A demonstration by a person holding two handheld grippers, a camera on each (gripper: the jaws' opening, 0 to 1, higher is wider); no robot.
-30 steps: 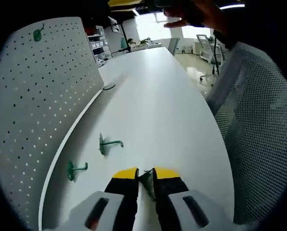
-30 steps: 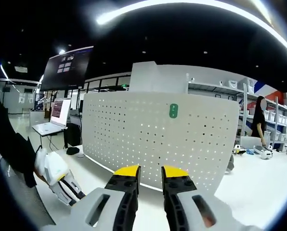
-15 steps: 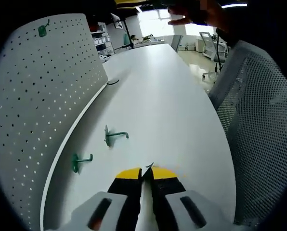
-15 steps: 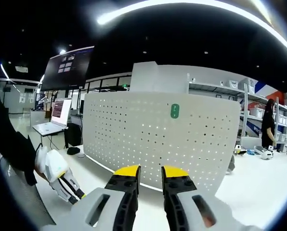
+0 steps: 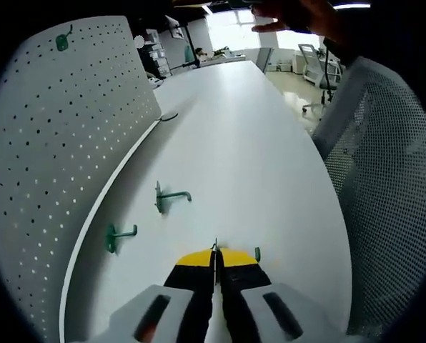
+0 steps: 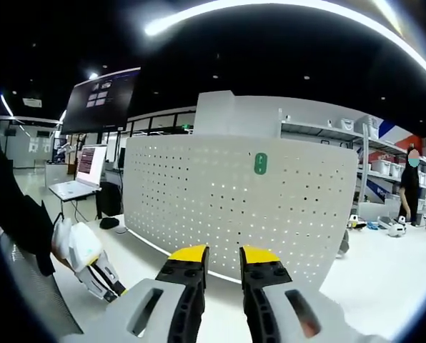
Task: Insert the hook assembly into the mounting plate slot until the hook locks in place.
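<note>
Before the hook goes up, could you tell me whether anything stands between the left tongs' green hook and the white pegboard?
Nothing visible does. The left tongs, shut on a green metal hook, face bare white tabletop; the white perforated pegboard stands alongside, and two loose green hooks lie near its base.

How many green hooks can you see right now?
4: two lying on the table beside the pegboard, nearer hook and farther hook; one mounted hook high on it; one hook pinched in the left gripper, mostly hidden.

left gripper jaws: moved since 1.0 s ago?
Yes. The left gripper has closed: the gap between its jaws, open earlier, is now shut on a green hook. The two green hooks on the table stay put.
</note>
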